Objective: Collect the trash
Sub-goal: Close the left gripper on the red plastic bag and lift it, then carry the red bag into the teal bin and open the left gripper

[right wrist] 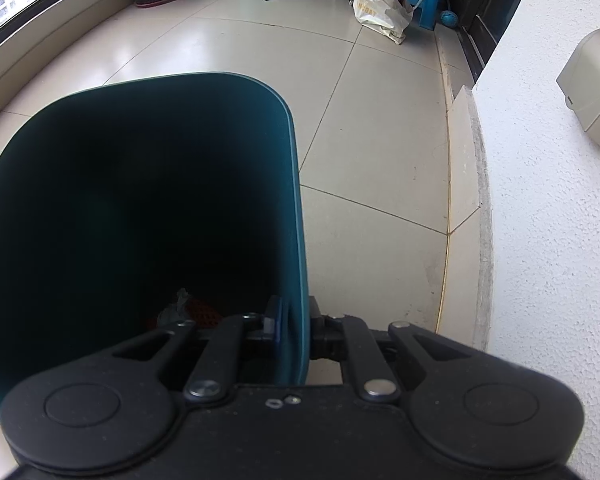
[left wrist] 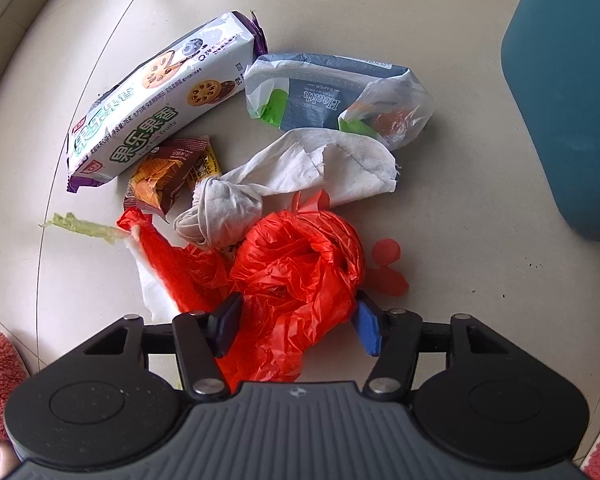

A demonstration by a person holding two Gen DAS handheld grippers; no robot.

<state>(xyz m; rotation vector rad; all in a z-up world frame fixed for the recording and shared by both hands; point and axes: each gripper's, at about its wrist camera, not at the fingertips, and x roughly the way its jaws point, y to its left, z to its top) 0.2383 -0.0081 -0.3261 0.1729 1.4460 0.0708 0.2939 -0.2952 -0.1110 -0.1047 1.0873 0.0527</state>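
The red plastic bag sits between my left tool's spread, unclenched fingers. My right tool clamps the bin's wall. Ahead lie the biscuit packet, tissue and wrappers; most remains uncollected.

Both grippers: black linkage arms, silver pivot screws, blue finger pads; left gripper has ribbed grey housing.
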